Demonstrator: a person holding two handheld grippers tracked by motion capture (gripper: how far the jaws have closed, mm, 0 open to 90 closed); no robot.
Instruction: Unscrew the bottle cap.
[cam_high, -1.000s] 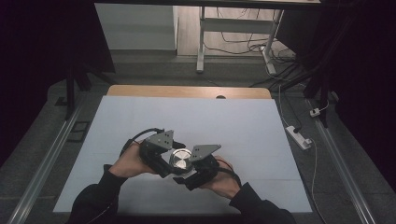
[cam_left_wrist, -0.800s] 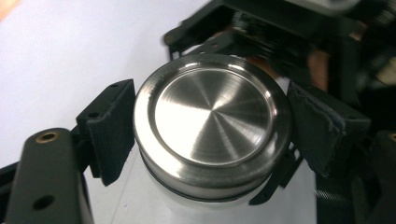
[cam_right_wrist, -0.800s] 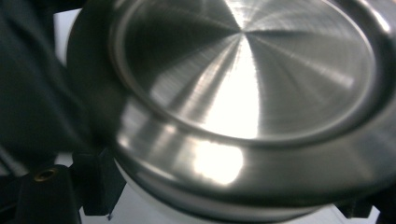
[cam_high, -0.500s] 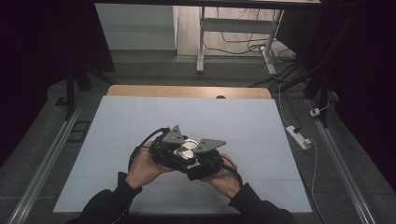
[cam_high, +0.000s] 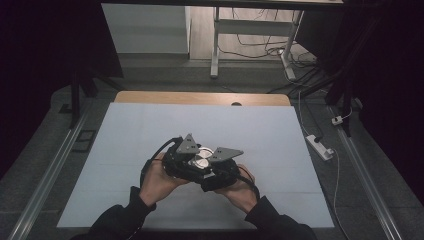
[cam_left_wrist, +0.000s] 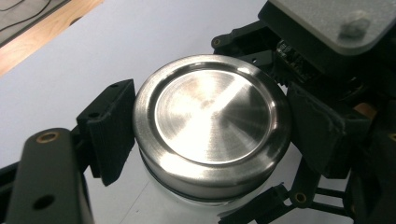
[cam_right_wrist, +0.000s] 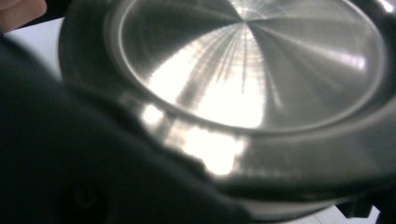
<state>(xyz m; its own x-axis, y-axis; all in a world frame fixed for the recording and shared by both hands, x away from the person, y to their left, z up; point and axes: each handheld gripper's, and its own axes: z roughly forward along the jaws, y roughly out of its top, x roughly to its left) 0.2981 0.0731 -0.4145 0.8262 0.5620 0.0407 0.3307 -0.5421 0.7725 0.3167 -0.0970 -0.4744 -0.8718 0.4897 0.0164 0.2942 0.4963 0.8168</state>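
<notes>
A glass jar with a round brushed-steel lid (cam_high: 202, 159) (cam_left_wrist: 212, 119) (cam_right_wrist: 252, 60) stands on the white table near its front middle. My left gripper (cam_high: 194, 158) (cam_left_wrist: 215, 133) is shut on the lid, with one ribbed black pad (cam_left_wrist: 112, 128) on each side of its rim. My right gripper (cam_high: 214, 164) comes in from the right and is shut on the jar just under the lid. Its grey plate (cam_left_wrist: 327, 23) shows at the top right of the left gripper view. In the right gripper view a dark blurred jaw hides the lower left of the lid.
The white sheet (cam_high: 150, 125) covers the table, and a wooden strip (cam_high: 200, 98) shows along the far edge. A white power strip (cam_high: 320, 146) lies on the floor to the right. Metal rails (cam_high: 47, 182) run along both sides.
My left hand has moved right with its gripper and closed in on the right gripper, so both now sit tight around the jar. The right hand has stayed put.
</notes>
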